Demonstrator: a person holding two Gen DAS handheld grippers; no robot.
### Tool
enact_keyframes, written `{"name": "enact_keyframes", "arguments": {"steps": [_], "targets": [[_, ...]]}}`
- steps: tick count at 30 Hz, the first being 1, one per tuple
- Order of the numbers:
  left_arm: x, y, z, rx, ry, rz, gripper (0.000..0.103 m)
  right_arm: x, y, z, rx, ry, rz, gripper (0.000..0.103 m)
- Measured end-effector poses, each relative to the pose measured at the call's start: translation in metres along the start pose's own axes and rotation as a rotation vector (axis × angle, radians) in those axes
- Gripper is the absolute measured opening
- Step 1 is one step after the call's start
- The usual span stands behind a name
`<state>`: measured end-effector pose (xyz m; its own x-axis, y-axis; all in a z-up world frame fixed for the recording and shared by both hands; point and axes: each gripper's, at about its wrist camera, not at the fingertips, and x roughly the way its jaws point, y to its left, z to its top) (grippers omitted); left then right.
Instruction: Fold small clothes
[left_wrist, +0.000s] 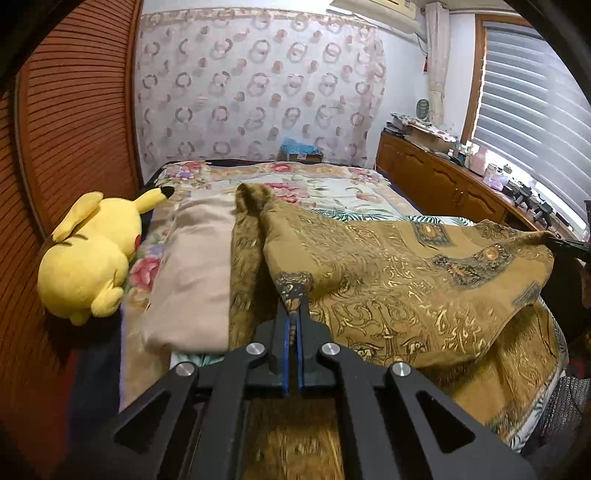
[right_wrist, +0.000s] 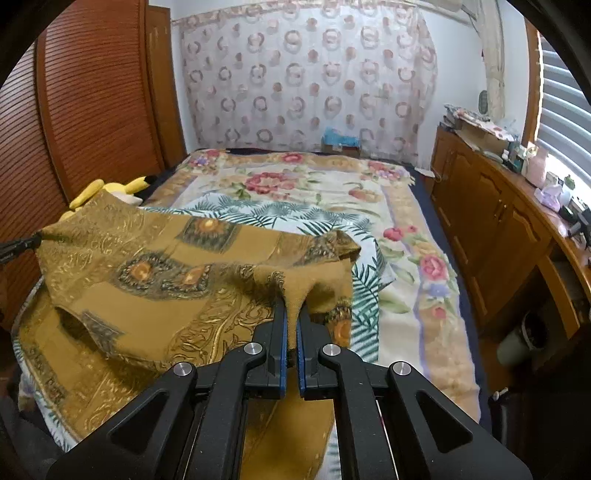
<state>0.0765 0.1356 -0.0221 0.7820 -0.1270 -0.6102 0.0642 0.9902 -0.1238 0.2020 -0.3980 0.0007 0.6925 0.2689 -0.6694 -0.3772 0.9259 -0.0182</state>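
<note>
A mustard-gold patterned garment (left_wrist: 406, 280) lies across the near end of the bed, its near edge lifted. My left gripper (left_wrist: 293, 314) is shut on one corner of it. My right gripper (right_wrist: 292, 314) is shut on the other corner of the same garment (right_wrist: 166, 280) and holds it above the bed. The right gripper's tip shows at the right edge of the left wrist view (left_wrist: 569, 244). The left gripper's tip shows at the left edge of the right wrist view (right_wrist: 18, 246). A folded beige garment (left_wrist: 195, 273) lies on the bed to the left.
A yellow Pikachu plush (left_wrist: 88, 258) lies at the bed's left edge against the wooden louvered wardrobe (left_wrist: 74, 129). The floral bedspread (right_wrist: 314, 192) stretches ahead. A wooden cabinet (right_wrist: 491, 214) with clutter runs along the right under the window blinds. A blue box (right_wrist: 340, 140) sits at the head.
</note>
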Motion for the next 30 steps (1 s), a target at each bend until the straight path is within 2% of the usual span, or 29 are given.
{"name": "enact_keyframes", "arguments": {"steps": [10,15,19,22,26,30], "targets": [[-0.05,-0.006,-0.057,-0.026,-0.014,0.023,0.0,-0.041,0.019,-0.057,0.009,0.019,0.036,0.001],[-0.052,-0.005,-0.078,-0.035,0.016,0.038,0.0,-0.054,0.031,-0.089,-0.007,0.057,0.05,0.001],[-0.043,-0.002,-0.085,-0.043,0.055,0.047,0.003,-0.045,0.03,-0.106,0.002,0.109,0.014,0.001],[-0.044,-0.002,-0.085,-0.05,0.041,0.05,0.004,-0.036,0.029,-0.11,0.001,0.133,-0.003,0.007],[-0.054,-0.002,-0.079,-0.047,0.007,0.057,0.005,-0.04,0.028,-0.1,0.006,0.101,-0.031,0.014],[-0.06,-0.004,-0.077,-0.041,-0.012,0.056,0.022,-0.051,0.038,-0.089,-0.011,0.054,-0.03,0.017]]}}
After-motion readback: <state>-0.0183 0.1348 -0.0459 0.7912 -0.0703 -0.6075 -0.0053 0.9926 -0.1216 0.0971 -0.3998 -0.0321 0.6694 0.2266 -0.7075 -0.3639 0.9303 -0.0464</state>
